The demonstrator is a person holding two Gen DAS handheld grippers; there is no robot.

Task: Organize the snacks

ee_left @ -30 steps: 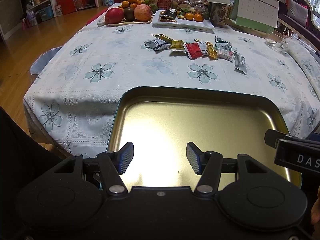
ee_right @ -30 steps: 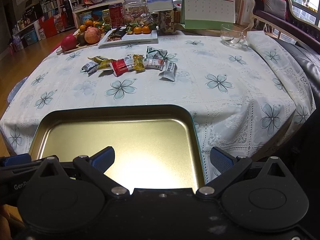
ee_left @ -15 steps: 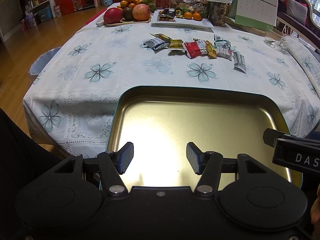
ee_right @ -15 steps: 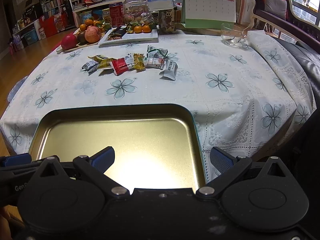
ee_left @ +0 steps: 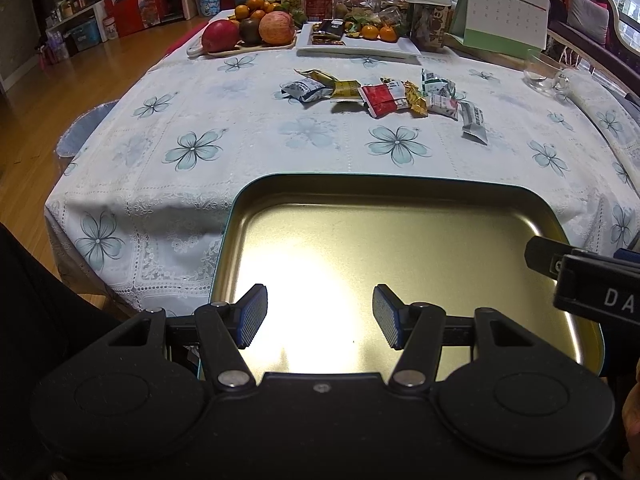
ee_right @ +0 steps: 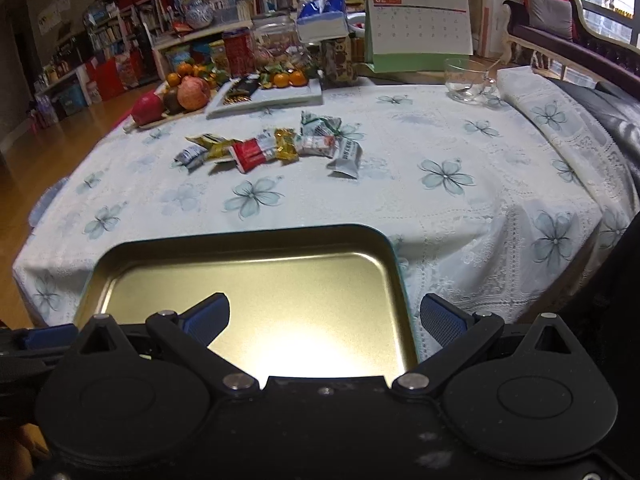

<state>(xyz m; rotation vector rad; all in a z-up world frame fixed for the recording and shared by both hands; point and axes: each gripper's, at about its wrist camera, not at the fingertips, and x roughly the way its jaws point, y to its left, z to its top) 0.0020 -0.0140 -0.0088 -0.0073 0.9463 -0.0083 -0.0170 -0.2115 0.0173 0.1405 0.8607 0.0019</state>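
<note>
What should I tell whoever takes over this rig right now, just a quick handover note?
Left gripper: open, holding nothing, above the near part of the gold tray.
Right gripper: open, holding nothing, at the tray's near right corner.
Tray: nothing in it, near table edge.
Snack packets: loose row at mid-table, beyond the tray, red one in the middle.
Done: no packets moved yet.
Left: likely pick each packet and set it in the tray.

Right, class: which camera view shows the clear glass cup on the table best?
The right wrist view: the glass cup stands whole before the desk calendar, rim and handle clear. The left wrist view shows the same cup smaller and warped near the frame's right edge.
</note>
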